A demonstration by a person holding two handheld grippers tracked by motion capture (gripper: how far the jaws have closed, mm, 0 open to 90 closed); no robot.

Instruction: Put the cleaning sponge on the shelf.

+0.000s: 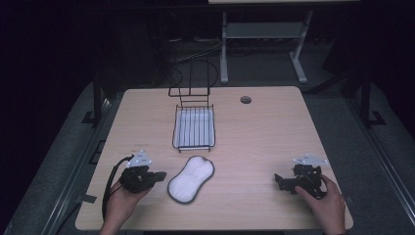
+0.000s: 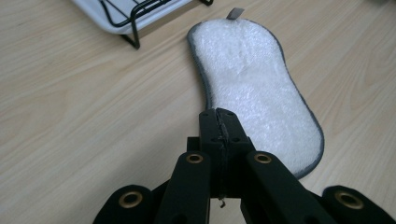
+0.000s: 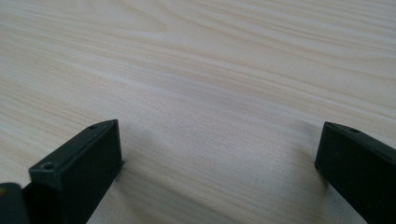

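Left gripper [image 2: 219,122] beside the pad

Your left jaws are closed on nothing; the white pad [image 1: 191,179] lies flat on the tabletop [image 1: 254,147] below the wire rack [image 1: 194,128]. Reopen, straddle its grey edge. Right gripper [image 3: 219,154] jaws stand open.

Table [image 1: 254,147] evenly lit from above, surroundings dark; soft shadows; high view slightly soft, close views sharp.

Pad [image 1: 191,179] before rack [image 1: 194,128]

Dark lab; bare test table [image 1: 254,147]
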